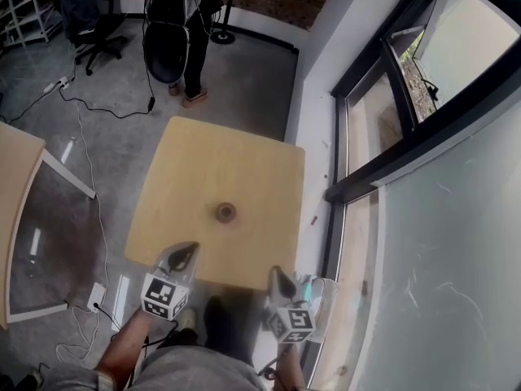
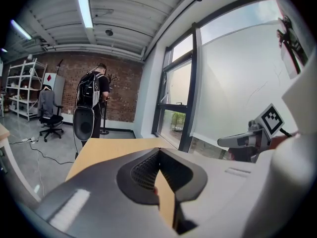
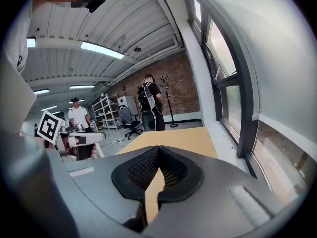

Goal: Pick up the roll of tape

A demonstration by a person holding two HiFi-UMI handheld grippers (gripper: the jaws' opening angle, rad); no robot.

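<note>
The roll of tape (image 1: 225,212) is a small brown ring lying flat near the middle of the square wooden table (image 1: 179,177). Both grippers hover at the table's near edge, short of the tape. My left gripper (image 1: 189,250) is over the near left corner, its jaws closed to a point with nothing in them. My right gripper (image 1: 278,273) hangs just off the near right edge, jaws also together and empty. In the left gripper view the left gripper (image 2: 158,150) has its jaws meeting at the tip over the tabletop. The right gripper view shows the same of the right gripper (image 3: 158,147). The jaws hide the tape in both gripper views.
A person with a black backpack (image 1: 183,23) stands past the table's far side, near an office chair (image 1: 91,24). Another wooden table (image 1: 16,177) stands at the left. Cables (image 1: 89,186) trail over the floor. A window wall with a dark frame (image 1: 383,145) runs along the right.
</note>
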